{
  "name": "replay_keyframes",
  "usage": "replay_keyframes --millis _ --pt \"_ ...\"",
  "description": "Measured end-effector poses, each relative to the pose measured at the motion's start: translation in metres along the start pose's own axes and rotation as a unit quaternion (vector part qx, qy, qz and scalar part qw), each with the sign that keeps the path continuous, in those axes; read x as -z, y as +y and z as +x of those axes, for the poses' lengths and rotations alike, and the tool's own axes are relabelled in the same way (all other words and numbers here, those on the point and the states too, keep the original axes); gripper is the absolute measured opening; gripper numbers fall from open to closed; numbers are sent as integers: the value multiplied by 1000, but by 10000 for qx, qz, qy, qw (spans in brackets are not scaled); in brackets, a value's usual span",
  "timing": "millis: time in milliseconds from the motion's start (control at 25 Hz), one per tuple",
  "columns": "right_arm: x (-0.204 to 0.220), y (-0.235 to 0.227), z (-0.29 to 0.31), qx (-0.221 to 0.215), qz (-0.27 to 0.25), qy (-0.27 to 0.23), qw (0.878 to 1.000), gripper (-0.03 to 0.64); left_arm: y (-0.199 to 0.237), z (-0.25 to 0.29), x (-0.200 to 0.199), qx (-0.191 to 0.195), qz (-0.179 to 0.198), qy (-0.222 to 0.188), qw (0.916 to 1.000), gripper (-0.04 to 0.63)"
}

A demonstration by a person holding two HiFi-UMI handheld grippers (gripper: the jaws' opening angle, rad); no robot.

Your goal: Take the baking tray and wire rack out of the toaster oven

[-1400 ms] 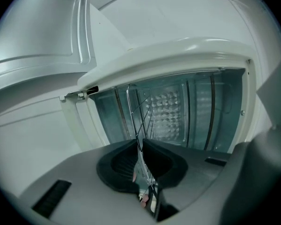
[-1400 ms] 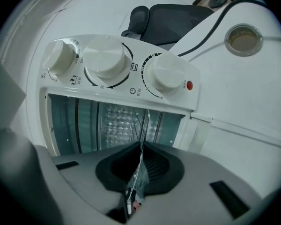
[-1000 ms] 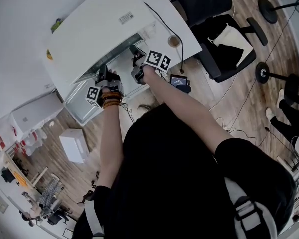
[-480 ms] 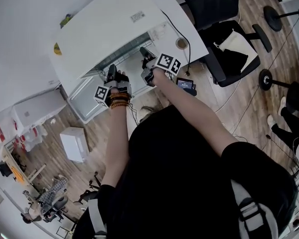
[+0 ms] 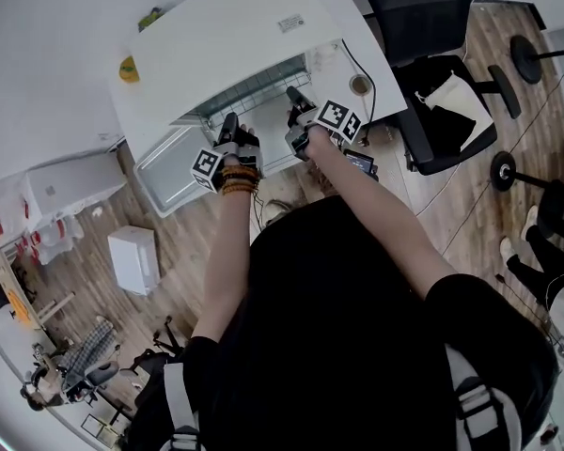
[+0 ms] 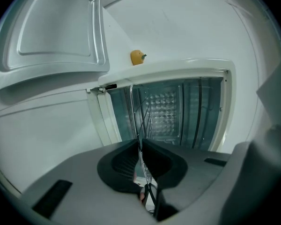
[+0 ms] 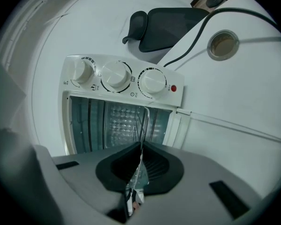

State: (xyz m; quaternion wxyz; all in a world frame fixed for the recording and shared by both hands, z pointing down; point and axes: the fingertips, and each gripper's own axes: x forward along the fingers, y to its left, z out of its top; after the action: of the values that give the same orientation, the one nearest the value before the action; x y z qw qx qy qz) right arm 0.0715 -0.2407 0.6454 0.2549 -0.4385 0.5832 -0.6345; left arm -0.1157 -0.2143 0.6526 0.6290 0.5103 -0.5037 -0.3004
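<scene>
The left gripper (image 6: 140,146) and the right gripper (image 7: 141,150) each have their jaws pinched shut on the front edge of the wire rack (image 5: 249,95), side by side in front of the toaster oven (image 5: 227,50). The rack, a grid of thin bright metal wires, sticks partway out of the oven's open mouth.
</scene>
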Motion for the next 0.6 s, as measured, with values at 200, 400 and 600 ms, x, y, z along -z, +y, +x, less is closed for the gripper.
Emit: replay_keyframes --millis 200,400,600 --pt "3 0 -6 -22 17 -1 10000 38 0 -5 2 37 -20 5 10000 41" --pt "5 -1 -11 -31 90 -15 10000 38 0 -10 6 76 -22 8 10000 41" --pt "6 -2 -18 -56 61 5 10000 38 1 -15 10 116 -42 -8 9999 40"
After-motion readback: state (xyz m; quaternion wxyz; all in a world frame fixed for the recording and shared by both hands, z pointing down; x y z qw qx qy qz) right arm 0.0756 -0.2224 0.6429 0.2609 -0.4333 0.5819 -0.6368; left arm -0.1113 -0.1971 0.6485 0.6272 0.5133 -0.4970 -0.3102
